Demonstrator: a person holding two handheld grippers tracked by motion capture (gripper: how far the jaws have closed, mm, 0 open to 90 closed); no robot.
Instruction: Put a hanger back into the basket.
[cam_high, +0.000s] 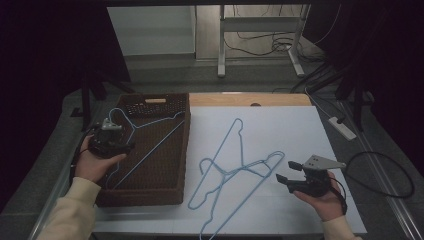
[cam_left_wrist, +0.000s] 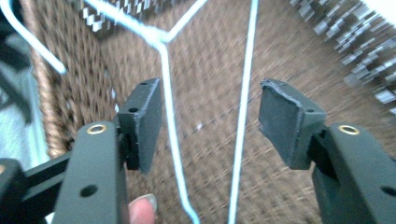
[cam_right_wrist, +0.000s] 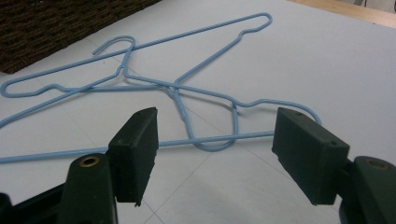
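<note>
Three blue hangers (cam_high: 235, 170) – perhaps – one basket (cam_high: 165, 192)

A white power strip (cam_high: 342, 127) (cable attached) lies right of the table (cam_high: 280, 102).

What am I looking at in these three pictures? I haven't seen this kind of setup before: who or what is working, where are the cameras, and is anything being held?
No robot here: a person holds a hand tool with two black jaws in each hand. The high view looks down on the table from above the person; the left gripper is at its left, the right gripper at its right. The other two pictures come from cameras riding on those tools, looking out between their own jaws.

On the white table top lie two light blue wire hangers, crossed over each other. Left of them sits a dark woven tray with one more blue hanger inside.

Nothing is held. The left gripper's jaws stand open over the tray's hanger; the right gripper's jaws stand open, aimed at the crossed hangers.
</note>
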